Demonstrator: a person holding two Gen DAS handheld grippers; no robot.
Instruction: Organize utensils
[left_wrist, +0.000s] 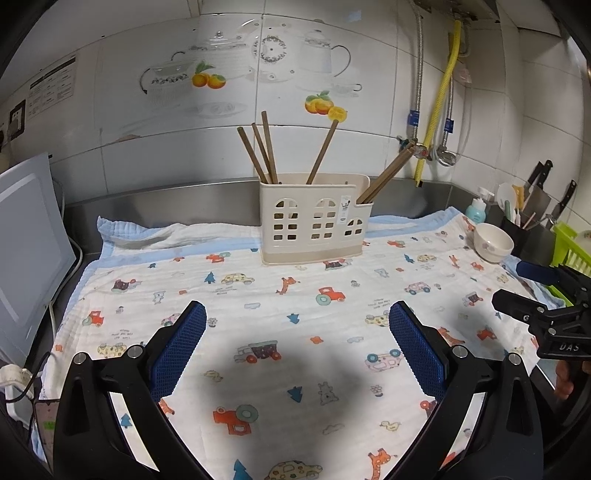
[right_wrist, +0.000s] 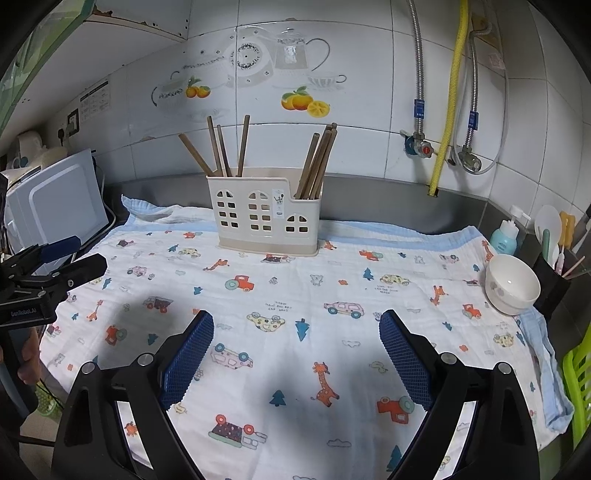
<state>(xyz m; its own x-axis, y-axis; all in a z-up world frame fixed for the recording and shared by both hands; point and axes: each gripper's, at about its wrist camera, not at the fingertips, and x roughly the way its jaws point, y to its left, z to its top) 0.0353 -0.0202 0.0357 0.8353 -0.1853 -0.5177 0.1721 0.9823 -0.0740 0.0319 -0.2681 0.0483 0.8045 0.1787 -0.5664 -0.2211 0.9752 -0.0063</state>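
A beige utensil holder (left_wrist: 314, 218) (right_wrist: 264, 212) with window cut-outs stands at the back of the patterned cloth (left_wrist: 280, 306) (right_wrist: 295, 295). Several brown chopsticks (left_wrist: 264, 147) (right_wrist: 221, 147) stand in its left part, and more chopsticks (left_wrist: 388, 173) (right_wrist: 319, 158) lean in its right compartment. My left gripper (left_wrist: 297, 343) is open and empty above the cloth, well short of the holder. My right gripper (right_wrist: 295, 354) is open and empty too. Each gripper shows at the edge of the other's view: the right one in the left wrist view (left_wrist: 532, 295), the left one in the right wrist view (right_wrist: 70, 260).
A white bowl (left_wrist: 493, 242) (right_wrist: 511, 282) sits at the cloth's right edge. Behind it are a blue bottle (right_wrist: 504, 236), a black utensil cup (right_wrist: 554, 280) and knives (left_wrist: 539, 181). A green rack (left_wrist: 569, 247) is at far right. A white appliance (left_wrist: 29, 258) (right_wrist: 59, 206) stands left.
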